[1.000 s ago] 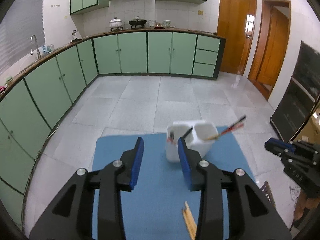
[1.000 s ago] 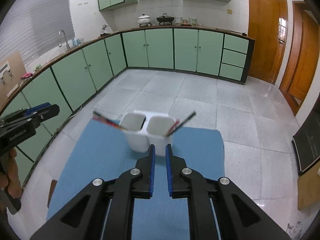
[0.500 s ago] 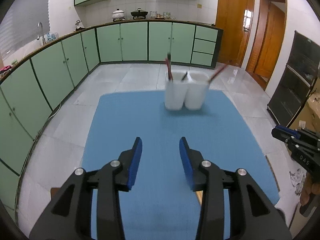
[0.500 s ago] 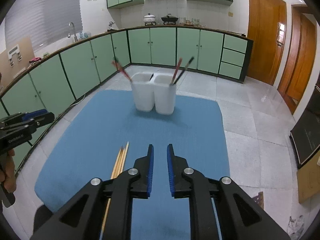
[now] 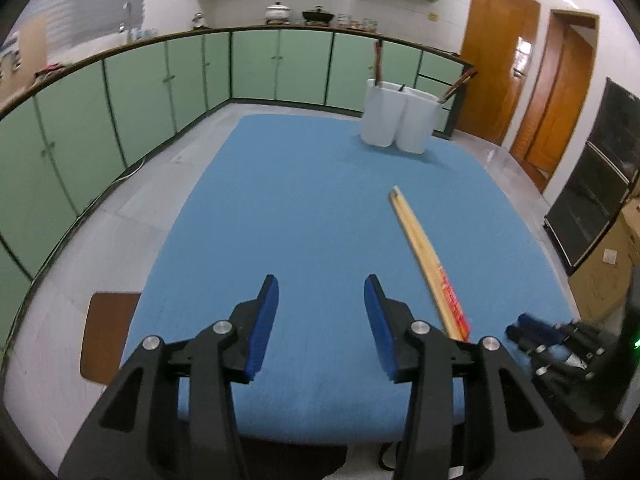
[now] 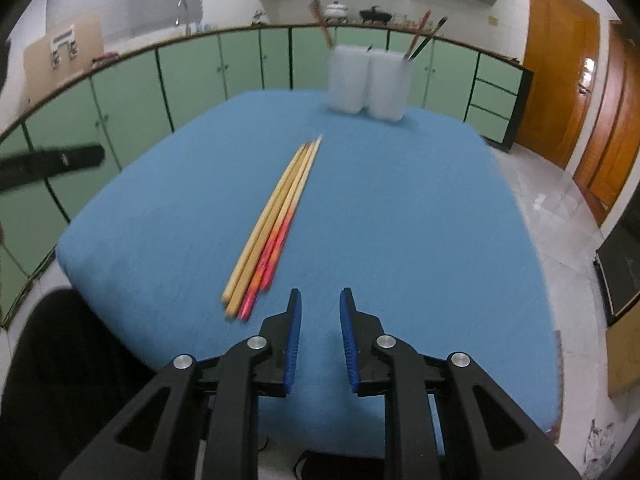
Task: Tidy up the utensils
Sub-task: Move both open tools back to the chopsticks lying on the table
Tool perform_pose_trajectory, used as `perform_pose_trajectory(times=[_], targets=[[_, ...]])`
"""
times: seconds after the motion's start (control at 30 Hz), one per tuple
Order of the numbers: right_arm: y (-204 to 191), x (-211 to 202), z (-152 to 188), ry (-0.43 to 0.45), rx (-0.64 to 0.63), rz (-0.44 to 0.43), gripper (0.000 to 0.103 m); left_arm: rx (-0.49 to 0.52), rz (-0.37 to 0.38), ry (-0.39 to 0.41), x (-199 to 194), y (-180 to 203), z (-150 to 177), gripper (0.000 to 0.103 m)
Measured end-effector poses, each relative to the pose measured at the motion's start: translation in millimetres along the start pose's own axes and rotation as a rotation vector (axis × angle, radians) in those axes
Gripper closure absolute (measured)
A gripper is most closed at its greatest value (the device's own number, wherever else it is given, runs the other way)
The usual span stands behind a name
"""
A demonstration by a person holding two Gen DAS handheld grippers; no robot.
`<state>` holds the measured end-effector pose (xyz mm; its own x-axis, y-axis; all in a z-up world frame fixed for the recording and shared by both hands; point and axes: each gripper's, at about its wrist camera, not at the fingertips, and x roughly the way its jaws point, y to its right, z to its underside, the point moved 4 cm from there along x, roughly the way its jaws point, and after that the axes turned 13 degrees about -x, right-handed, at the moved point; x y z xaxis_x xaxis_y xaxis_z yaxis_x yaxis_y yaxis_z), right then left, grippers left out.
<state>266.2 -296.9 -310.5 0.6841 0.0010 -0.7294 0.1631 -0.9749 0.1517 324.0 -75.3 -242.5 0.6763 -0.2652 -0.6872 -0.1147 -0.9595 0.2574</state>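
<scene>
Left gripper (image 5: 321, 300) is held low & level, jaws spread wide, nothing gripped btwn the blue pads (image 5: 267, 312). Right gripper (image 6: 320, 312) is held the same way, jaws parted by a narrower gap, nothing gripped. Both are pointed fwd, roughly parallel.

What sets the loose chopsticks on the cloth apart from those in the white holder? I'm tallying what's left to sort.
The loose chopsticks lie flat together on the blue cloth; those in the white holder stand leaning apart. The loose ones look pale with red ends; the standing ones look darker. All are slim sticks.
</scene>
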Motion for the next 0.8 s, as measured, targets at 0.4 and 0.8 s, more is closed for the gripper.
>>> perform_pose_trajectory(times=[0.4,0.8], targets=[[-31,22,-4,0.047,-0.036,0.024,0.079,-0.023,-0.032,0.002,-6,-23,10,0.057],[-26,33,-9,0.076,0.002,0.067,0.067,-0.013,-0.035,-0.028,4,-23,21,0.057]])
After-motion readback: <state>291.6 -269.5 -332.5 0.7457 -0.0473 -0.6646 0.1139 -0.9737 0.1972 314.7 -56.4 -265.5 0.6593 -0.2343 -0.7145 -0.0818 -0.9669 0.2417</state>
